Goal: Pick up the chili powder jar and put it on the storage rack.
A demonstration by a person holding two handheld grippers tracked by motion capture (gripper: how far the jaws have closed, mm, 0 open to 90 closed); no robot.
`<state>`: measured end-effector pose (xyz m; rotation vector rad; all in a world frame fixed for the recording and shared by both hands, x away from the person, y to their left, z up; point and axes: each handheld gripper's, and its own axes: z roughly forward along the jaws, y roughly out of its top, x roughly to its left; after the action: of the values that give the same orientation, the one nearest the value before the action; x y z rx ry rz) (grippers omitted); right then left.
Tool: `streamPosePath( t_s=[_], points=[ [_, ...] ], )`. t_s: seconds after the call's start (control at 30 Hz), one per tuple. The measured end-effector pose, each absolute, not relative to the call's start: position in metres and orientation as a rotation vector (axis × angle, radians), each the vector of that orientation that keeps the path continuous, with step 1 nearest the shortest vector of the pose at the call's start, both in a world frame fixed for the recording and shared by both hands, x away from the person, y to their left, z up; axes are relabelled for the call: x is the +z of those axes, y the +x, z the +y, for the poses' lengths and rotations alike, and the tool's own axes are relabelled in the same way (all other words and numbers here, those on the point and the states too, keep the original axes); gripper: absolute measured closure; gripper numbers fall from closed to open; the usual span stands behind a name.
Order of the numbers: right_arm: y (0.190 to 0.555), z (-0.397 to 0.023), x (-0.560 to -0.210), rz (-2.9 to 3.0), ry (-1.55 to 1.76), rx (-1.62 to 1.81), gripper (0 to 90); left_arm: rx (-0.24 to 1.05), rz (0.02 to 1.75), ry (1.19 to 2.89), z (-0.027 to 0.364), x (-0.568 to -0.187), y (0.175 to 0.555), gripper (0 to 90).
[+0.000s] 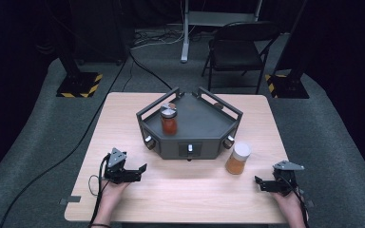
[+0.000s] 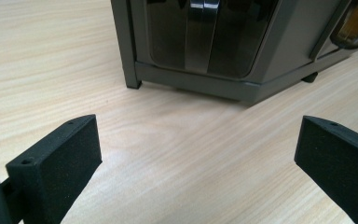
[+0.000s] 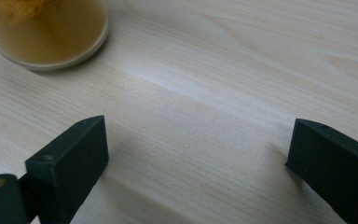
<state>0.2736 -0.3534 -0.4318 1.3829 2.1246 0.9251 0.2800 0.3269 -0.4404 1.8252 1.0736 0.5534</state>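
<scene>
From my seat the high view is lit from above: the table [image 1: 138,204] is bright and evenly exposed, while the room around it drops into near black. I see short soft shadows under the rack [image 1: 190,124] and beside the pale jar [image 1: 238,158]. The picture is soft and a bit grainy, so small details blur. In the left gripper view the wood grain is sharp mid-frame, and the rack's dark panel [image 2: 200,37] carries a bright vertical glare streak. In the right gripper view a pale sheen crosses the wood, the jar [image 3: 44,32] at the corner is out of focus, and both jaws throw soft shadows.
</scene>
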Motion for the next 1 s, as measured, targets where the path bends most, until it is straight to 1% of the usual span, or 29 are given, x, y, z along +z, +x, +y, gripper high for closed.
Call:
streamPosePath(
  t_s=[0.4,0.77,1.0],
  points=[
    [0.274,-0.353,-0.432,2.124,1.383,0.925,4.1,0.527,1.145,1.858,0.332,-0.453,0.283,0.4],
    [0.274,-0.353,-0.432,2.124,1.383,0.925,4.1,0.464,1.184,1.917,0.331,-0.446,0.290,0.4],
    [0.274,-0.353,-0.432,2.124,1.384,0.925,4.1,0.467,1.212,1.994,0.321,-0.440,0.292,0.6]
  ],
)
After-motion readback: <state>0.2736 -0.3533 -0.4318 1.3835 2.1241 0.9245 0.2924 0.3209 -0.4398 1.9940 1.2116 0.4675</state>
